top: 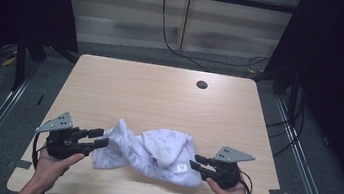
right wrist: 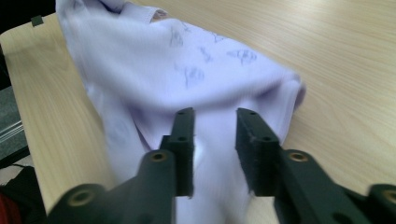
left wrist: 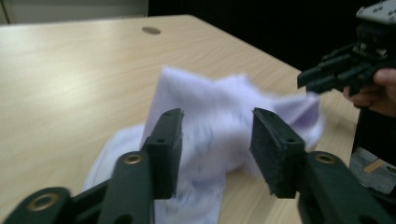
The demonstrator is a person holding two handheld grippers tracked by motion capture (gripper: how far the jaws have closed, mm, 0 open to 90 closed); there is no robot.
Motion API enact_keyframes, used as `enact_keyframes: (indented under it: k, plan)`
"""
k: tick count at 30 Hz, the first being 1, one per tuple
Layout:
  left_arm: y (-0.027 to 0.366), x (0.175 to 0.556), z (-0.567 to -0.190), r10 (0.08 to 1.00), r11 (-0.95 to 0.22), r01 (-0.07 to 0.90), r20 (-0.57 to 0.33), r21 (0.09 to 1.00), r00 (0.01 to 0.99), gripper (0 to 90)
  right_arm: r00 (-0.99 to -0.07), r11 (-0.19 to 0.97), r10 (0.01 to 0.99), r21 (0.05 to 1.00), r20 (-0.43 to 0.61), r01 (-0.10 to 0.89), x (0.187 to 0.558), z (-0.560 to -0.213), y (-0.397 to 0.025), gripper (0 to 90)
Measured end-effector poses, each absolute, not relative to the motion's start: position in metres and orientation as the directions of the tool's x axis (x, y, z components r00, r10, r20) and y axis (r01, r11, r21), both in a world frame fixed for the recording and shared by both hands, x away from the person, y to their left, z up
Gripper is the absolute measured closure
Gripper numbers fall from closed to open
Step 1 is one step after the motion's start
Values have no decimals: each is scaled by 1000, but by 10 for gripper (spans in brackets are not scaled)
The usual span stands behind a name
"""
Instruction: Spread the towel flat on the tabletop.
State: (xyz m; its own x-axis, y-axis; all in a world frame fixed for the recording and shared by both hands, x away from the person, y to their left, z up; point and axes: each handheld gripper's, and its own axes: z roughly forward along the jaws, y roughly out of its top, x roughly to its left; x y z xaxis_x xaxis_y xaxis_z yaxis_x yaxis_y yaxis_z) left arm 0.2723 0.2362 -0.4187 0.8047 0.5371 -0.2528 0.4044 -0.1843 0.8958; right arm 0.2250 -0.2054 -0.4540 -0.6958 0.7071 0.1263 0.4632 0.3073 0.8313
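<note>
Reaching for the crumpled printed garment (top: 147, 153) at the table's (top: 160, 90) near edge, we hold both the left gripper (top: 99, 138) and right gripper (top: 195, 161) with jaws apart. We should pinch opposite hems squarely, not loose folds.

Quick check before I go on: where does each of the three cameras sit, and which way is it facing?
High view: above the person's side, looking forward and down on the table; both hands, left tool, right tool, flank the crumpled garment.
Left gripper view: rides the left tool, jaws apart, facing the garment and the right tool beyond.
Right gripper view: rides the right tool, jaws apart, close over the garment.
Shared: garment and table.
</note>
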Motion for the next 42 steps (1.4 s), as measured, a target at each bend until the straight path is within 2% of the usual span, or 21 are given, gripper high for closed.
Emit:
enact_keyframes:
  k: [2,6,10,11,13,15,16,17,18,19,20,21,25,31,32,36,42]
  plan:
    - [232,274,-417,535,-186,398,-247,898,808,447,-701,310,703,834,122,456,221,-452,-207,636]
    - [219,285,-420,521,-183,402,-258,897,813,403,-717,285,679,844,156,454,220,-451,-204,592]
    - [211,293,-442,524,-252,444,-264,860,810,385,-764,306,622,844,173,441,227,-455,-179,542]
    - [210,295,-450,521,-275,463,-273,843,808,374,-790,302,585,854,184,423,228,-456,-162,492]
    - [207,295,-467,526,-323,497,-285,805,802,397,-817,332,549,851,178,408,231,-457,-147,452]
    - [206,292,-478,534,-374,500,-259,781,805,504,-830,348,527,844,184,408,234,-460,-134,430]
    - [207,292,-481,541,-377,510,-264,773,799,545,-827,363,536,837,172,409,236,-463,-129,441]
    - [208,293,-482,545,-373,517,-269,771,794,638,-817,381,556,825,155,416,239,-466,-126,492]
    - [211,294,-482,550,-372,509,-257,776,794,716,-807,386,569,816,157,431,244,-470,-125,609]
    - [213,296,-481,549,-361,513,-267,779,792,716,-807,386,569,816,157,431,244,-470,-125,609]
    - [216,297,-480,554,-337,518,-279,786,785,809,-783,354,599,822,167,446,253,-475,-129,732]
    - [219,298,-478,558,-318,516,-283,796,780,823,-773,337,611,829,169,447,257,-473,-133,835]
    - [229,297,-461,554,-261,487,-284,833,783,836,-733,242,657,870,178,429,268,-448,-157,846]
    - [236,292,-428,535,-155,416,-278,896,798,837,-674,177,728,915,126,362,281,-398,-193,847]
    - [237,290,-423,526,-145,401,-273,904,805,837,-674,177,728,915,126,362,281,-398,-193,847]
    - [235,282,-403,494,-130,345,-241,930,836,838,-634,142,769,945,82,294,288,-356,-214,848]
    - [233,259,-388,424,-129,304,-224,944,877,837,-586,93,809,971,56,222,283,-324,-234,848]
